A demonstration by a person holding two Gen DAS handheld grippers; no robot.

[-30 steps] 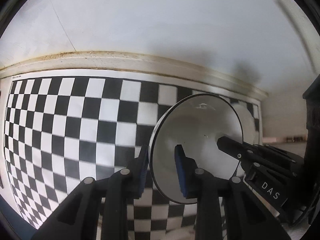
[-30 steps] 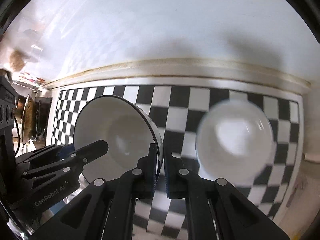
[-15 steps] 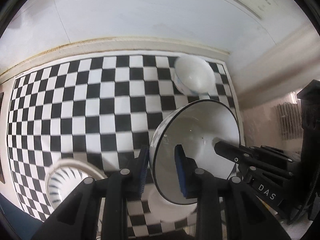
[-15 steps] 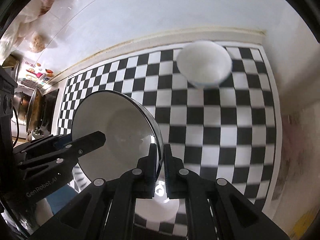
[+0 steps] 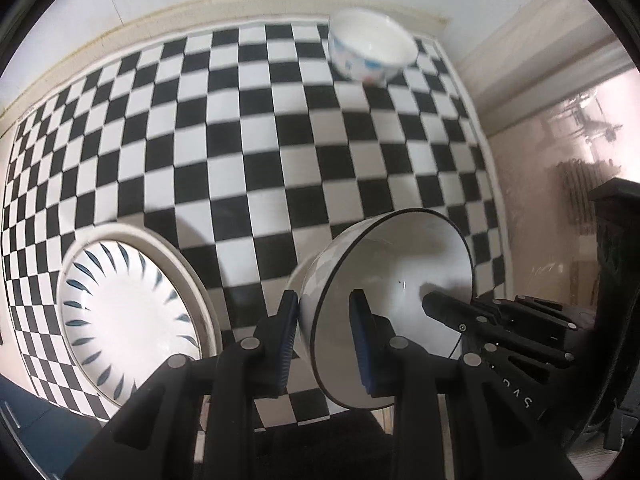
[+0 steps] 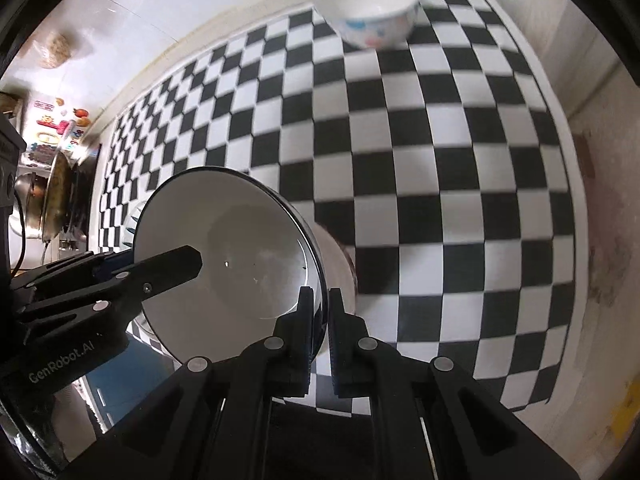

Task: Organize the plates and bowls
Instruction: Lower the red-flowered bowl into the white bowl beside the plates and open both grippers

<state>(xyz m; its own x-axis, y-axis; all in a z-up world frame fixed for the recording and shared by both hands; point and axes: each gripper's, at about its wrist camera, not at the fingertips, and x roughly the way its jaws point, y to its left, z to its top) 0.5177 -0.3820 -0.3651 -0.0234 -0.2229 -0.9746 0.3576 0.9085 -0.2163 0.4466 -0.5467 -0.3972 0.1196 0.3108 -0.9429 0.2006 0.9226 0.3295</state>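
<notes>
Above the checkered surface (image 5: 280, 152), a white bowl with a thin dark rim (image 5: 392, 304) is hanging tipped on its side, its opening facing the cameras and nothing lying in it. Both grippers are gripping this one bowl by its rim from opposite sides. The left gripper (image 5: 326, 336) is clamping the rim with one blue-padded finger outside the wall and the other inside, the jaws standing only as far apart as the wall is thick there. The right gripper (image 6: 320, 314) is pinching the opposite edge, its jaws nearly closed on the thin rim; in the right wrist view the same bowl (image 6: 224, 264) is showing its bare white inside.

Toward the far edge of the surface, a white bowl with blue and pink markings (image 5: 372, 50) is sitting upright, apparently holding nothing, well apart from the held bowl. At the near left, a plate with dark blue leaf-like strokes (image 5: 128, 312) is lying flat on the checkered surface with nothing on it.
</notes>
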